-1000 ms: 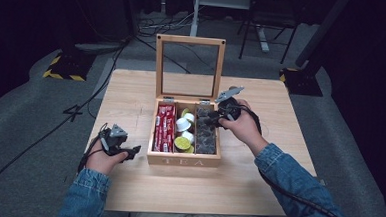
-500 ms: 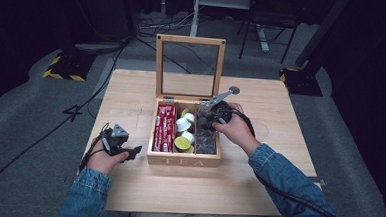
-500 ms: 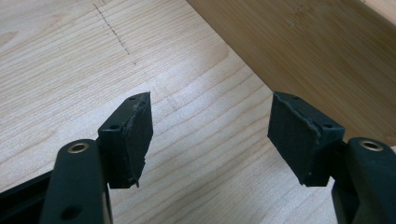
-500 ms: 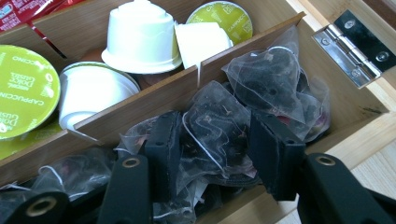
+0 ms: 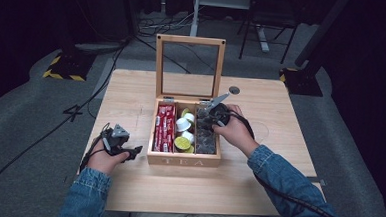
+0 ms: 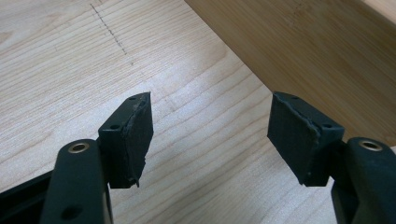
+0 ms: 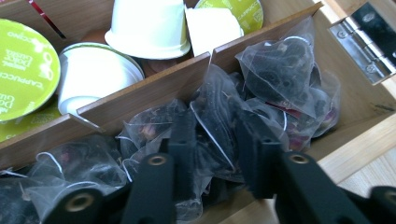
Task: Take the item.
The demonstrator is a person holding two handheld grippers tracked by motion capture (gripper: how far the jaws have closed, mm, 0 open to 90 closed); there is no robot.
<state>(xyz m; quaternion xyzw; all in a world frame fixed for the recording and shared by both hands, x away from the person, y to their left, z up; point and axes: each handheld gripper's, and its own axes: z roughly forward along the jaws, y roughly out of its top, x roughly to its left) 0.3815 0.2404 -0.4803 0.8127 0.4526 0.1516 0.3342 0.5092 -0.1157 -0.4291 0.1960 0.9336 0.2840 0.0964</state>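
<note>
A wooden tea box (image 5: 183, 161) stands open mid-table, its glass lid (image 5: 189, 63) upright. Red packets (image 5: 164, 129) fill its left compartment, coffee capsules (image 5: 184, 124) the middle one, dark mesh tea bags (image 5: 205, 139) the right one. My right gripper (image 5: 208, 122) reaches down into the right compartment. Its jaws have just been closing, and in the right gripper view the gripper (image 7: 215, 140) pinches one tea bag (image 7: 215, 116) among the pile. My left gripper (image 5: 136, 149) rests on the table left of the box; its jaws (image 6: 210, 135) stand open over bare wood with nothing between them.
White and green capsules (image 7: 149, 28) lie just past the wooden divider (image 7: 140, 93) beside the tea bags. A lid hinge (image 7: 369, 42) sits at the box's back corner. Cables trail from both grippers, and a round hole (image 5: 234, 90) marks the table behind the box.
My right gripper has tipped and dipped lower into the tea-bag compartment, its jaws drawing together. The left hand and its gripper have stayed put.
</note>
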